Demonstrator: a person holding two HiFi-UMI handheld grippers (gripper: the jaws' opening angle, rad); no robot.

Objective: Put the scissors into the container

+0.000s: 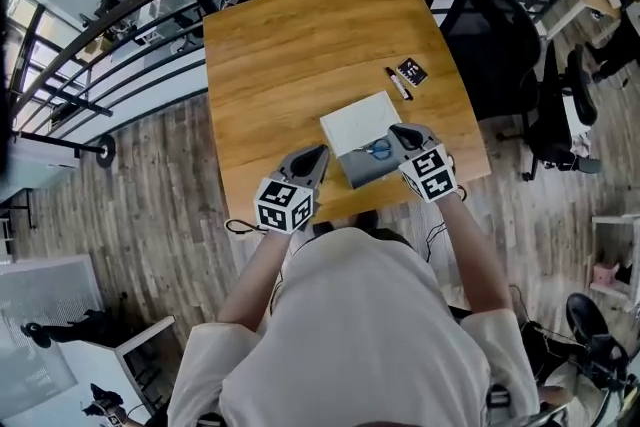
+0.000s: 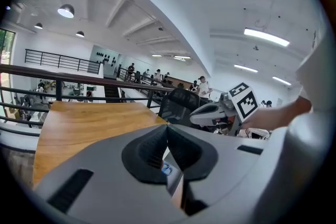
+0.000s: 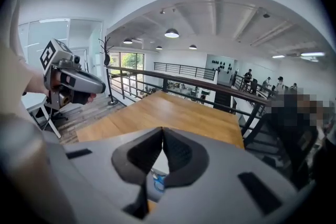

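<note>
The blue-handled scissors (image 1: 379,150) lie inside the grey container (image 1: 362,173), whose white lid (image 1: 358,122) stands open behind it near the table's front edge. My left gripper (image 1: 320,153) hovers just left of the container, shut, holding nothing. My right gripper (image 1: 397,130) is at the container's right side, above the scissors, also shut and empty. In the left gripper view the jaws (image 2: 167,128) meet, and a bit of blue scissors (image 2: 166,169) shows below them. Beneath the closed jaws (image 3: 163,131) in the right gripper view, the blue handle (image 3: 157,182) peeks out.
A black pen (image 1: 398,83) and a small black card (image 1: 411,71) lie on the wooden table (image 1: 300,55) behind the container. A railing (image 1: 120,25) curves round the table's far side. A black office chair (image 1: 490,45) stands to the right.
</note>
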